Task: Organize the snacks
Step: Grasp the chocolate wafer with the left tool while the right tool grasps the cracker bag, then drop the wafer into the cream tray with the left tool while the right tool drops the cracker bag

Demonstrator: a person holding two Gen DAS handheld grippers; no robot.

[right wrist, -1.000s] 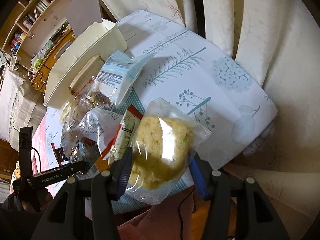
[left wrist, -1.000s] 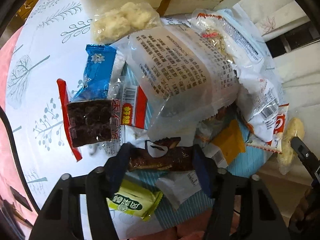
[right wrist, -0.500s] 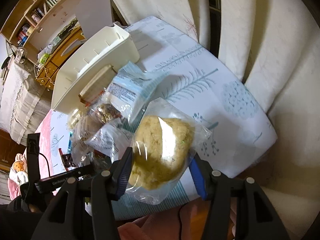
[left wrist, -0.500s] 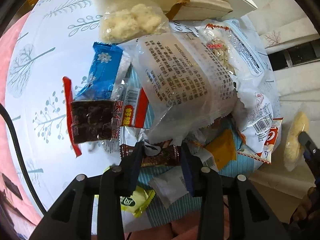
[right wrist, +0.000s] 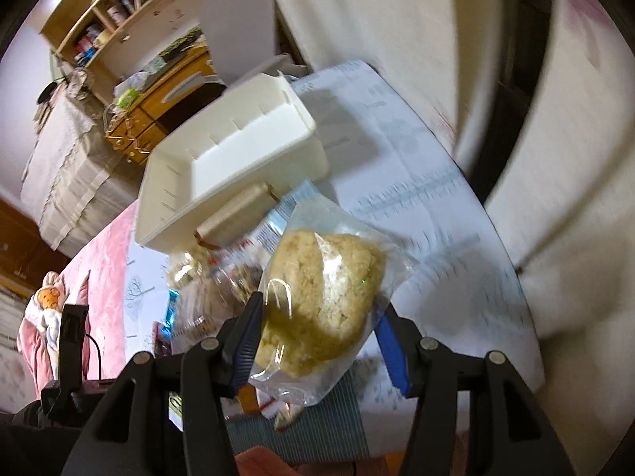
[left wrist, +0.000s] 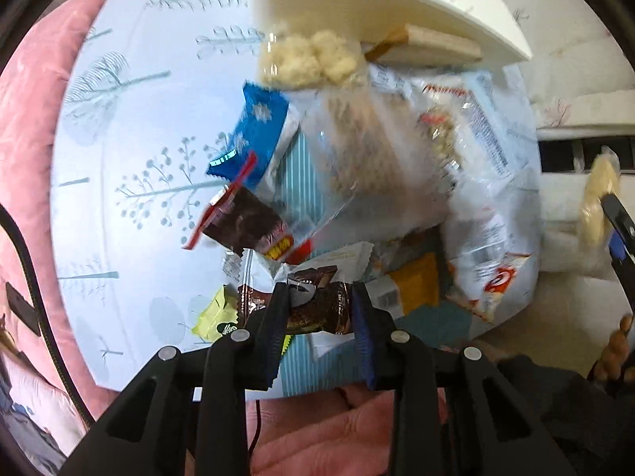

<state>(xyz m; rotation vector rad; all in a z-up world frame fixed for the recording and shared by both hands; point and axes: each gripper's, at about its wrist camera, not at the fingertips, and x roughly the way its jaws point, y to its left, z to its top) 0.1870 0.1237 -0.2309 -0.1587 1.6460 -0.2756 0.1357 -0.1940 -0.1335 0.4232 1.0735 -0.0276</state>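
My left gripper (left wrist: 317, 305) is shut on a brown chocolate bar (left wrist: 317, 309), held just above the near edge of the snack pile (left wrist: 377, 166). My right gripper (right wrist: 317, 337) is shut on a clear bag with a pale crumbly cake (right wrist: 325, 301), lifted above the table; it also shows at the right edge of the left wrist view (left wrist: 599, 198). A white bin (right wrist: 238, 158) stands beyond the pile, open and apparently empty; its wall shows in the left wrist view (left wrist: 397, 4).
A white tablecloth with a blue tree print (left wrist: 139, 139) covers the table. The pile holds a blue packet (left wrist: 258, 131), a red-edged dark bar (left wrist: 246, 226), a yellow-green packet (left wrist: 218, 317) and a tan box (right wrist: 234, 214) leaning on the bin. Curtains (right wrist: 436, 39) hang behind.
My left gripper closed on the chocolate bar and lifted it, drawing back from the pile. My right gripper rose and moved toward the bin with the cake bag.
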